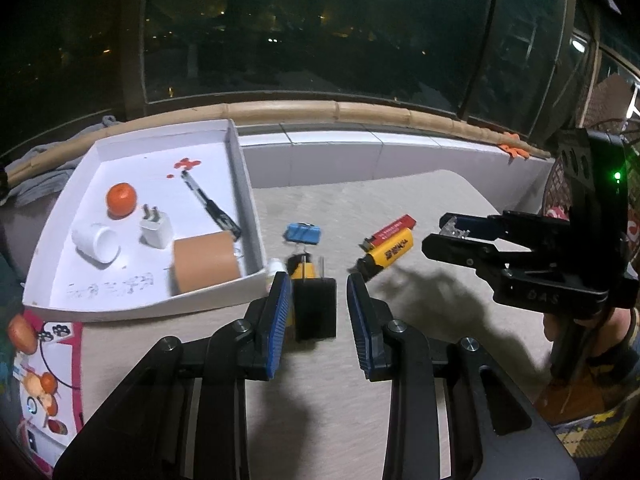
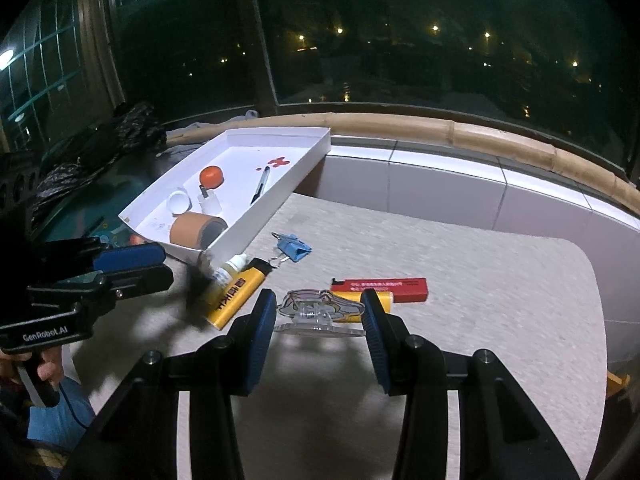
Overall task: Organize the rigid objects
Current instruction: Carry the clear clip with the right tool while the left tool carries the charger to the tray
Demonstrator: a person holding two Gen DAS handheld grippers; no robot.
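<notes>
My left gripper (image 1: 318, 286) is shut on a black charger plug (image 1: 315, 314), prongs pointing away, just off the near corner of the white tray (image 1: 244, 184). My right gripper (image 2: 318, 297) is shut on a clear acrylic cartoon figure stand (image 2: 320, 312), held above the beige tabletop (image 2: 460, 280). On the table lie a blue binder clip (image 2: 294, 248), a yellow lighter (image 2: 238, 294), a small dropper bottle (image 2: 230, 270), a red lighter (image 2: 380, 290) and a second yellow lighter (image 2: 382, 299) partly behind the stand. The tray holds an orange (image 1: 121, 199), a white charger (image 1: 155, 229), a white cup (image 1: 97, 242), a brown tape roll (image 1: 206, 266) and a pen (image 1: 210, 204).
A white tiled ledge (image 2: 440, 184) and a bamboo rail (image 2: 500, 140) run behind the table below a dark window. Grey cloth (image 1: 44, 176) lies left of the tray. A printed mat (image 1: 44, 368) sits under the tray's near side. A hand (image 2: 44, 368) holds the left gripper's handle.
</notes>
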